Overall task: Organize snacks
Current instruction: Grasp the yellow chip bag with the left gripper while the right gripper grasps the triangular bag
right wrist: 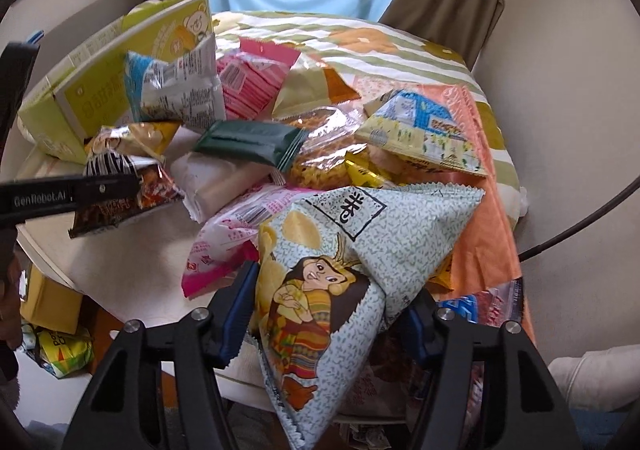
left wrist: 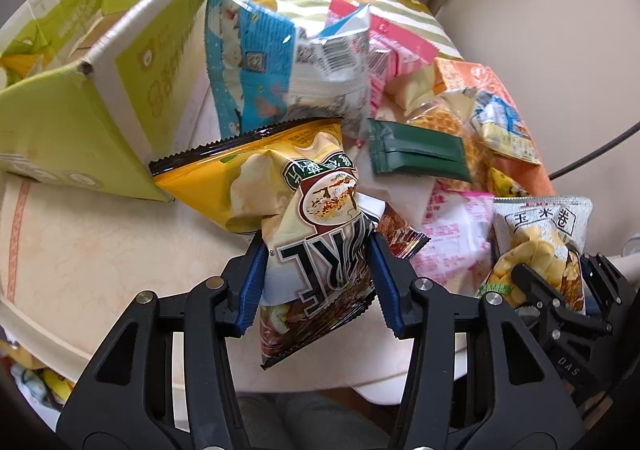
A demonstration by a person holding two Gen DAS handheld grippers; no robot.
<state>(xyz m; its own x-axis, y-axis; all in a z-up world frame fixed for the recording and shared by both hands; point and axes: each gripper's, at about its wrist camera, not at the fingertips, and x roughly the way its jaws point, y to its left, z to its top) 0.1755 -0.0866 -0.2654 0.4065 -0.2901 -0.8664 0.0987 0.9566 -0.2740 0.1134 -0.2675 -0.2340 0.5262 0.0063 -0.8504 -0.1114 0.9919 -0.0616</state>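
Left gripper: the left gripper (left wrist: 316, 282) was clamped on a yellow-and-brown potato chip bag (left wrist: 304, 210), its blue pads pressing the crumpled lower half from both sides.
Chip bag place: it hung over the near edge of the tabletop (left wrist: 80, 270), its serrated black top edge pointing toward the green carton.
Right gripper: the right gripper (right wrist: 324, 314) held a pale green corn roll bag (right wrist: 360, 250) printed with a cartoon figure; the left pad pressed the bag's side, the right pad was mostly hidden behind the bag.
Corn roll bag place: at the near edge of the tabletop, its lower corner hanging past the edge.
Green carton: an open green cardboard carton (left wrist: 80, 98) stood at the left edge of the tabletop.
Snack pile: a dark green packet (right wrist: 248, 142), a blue-and-white bag (right wrist: 176, 90), a pink striped bag (right wrist: 252, 86) and a clear noodle snack bag (right wrist: 324, 154) lay heaped across the middle.
Cloth: a striped green and orange cloth (right wrist: 360, 46) covered the far side.
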